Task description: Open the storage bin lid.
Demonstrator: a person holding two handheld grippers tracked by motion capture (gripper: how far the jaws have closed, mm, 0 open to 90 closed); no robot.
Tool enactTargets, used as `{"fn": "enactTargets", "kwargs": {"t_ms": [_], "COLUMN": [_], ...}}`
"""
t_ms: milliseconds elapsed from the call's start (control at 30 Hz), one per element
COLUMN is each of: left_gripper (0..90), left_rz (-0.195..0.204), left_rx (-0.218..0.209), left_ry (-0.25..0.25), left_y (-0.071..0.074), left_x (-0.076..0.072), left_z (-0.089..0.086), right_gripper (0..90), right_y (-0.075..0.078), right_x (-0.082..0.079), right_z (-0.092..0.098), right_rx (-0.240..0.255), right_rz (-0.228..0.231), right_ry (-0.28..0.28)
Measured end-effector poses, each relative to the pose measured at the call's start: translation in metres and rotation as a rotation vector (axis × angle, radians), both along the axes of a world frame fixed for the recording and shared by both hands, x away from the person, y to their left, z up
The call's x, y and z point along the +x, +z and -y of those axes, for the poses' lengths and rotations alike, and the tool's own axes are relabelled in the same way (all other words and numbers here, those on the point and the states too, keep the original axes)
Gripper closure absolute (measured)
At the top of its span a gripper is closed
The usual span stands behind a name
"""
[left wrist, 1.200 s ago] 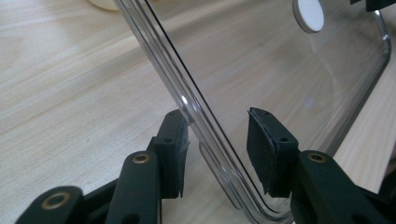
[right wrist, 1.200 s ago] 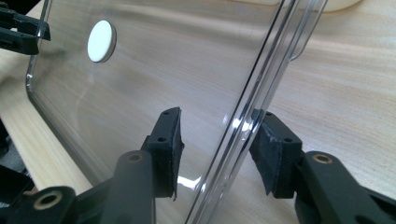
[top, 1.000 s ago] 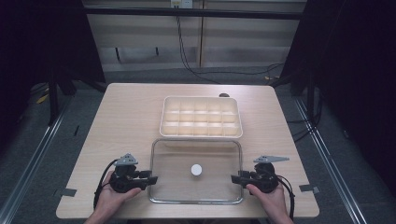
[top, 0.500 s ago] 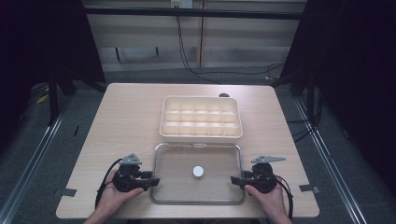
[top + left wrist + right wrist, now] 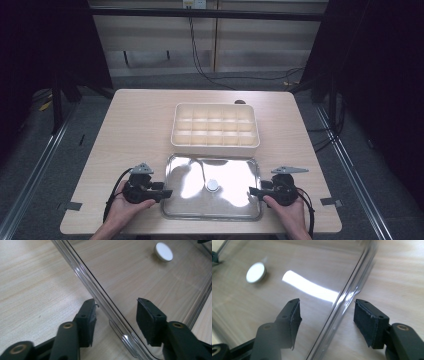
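Both sets of fingers have just been opening since the earlier frames, and the clear lid now lies flat on the worktop, slightly nearer the person than a second ago.

At the near left, the left gripper sits at the lid's left edge. In the left gripper view its fingers stand apart, with the lid's rim passing between them and neither pad pressing on it. The lid rests near the worktop's near edge, between the two grippers, and carries one round white knob at its middle. Just beyond it, toward the far side, stands one cream compartment box, its cells in three rows of five, all apart from the lid. At the near right, the right gripper sits at the lid's right edge. Its fingers are likewise apart, straddling the rim without gripping.

No writing or brand can be read on anything. Two grippers, one lid, one box.
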State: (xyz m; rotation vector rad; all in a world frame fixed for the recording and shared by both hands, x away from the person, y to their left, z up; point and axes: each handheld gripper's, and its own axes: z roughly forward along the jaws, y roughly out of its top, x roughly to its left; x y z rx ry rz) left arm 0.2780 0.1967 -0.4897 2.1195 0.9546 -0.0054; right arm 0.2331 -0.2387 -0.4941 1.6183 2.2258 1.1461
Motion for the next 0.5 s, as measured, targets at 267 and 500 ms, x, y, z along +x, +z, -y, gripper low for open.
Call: {"fn": "enactTargets", "kwargs": {"t_ms": [267,500], "left_gripper": [37.5,27.2], "left_rz": [0.040,0.137], "left_rx": [-0.025,-0.051], "left_ry": [0.023,0.039], "left_y": [0.007,0.020], "left_x": [0.000,-0.013], "left_z": [-0.005,-0.016], "right_gripper": [36.1,27.2], "right_y": [0.009,0.024], "right_x": [-0.004,-0.019], "right_z": [0.009,0.010], "right_rx": [0.065,0.071], "right_rz": [0.067,0.154], "right_ry": [0.009,0.053]}}
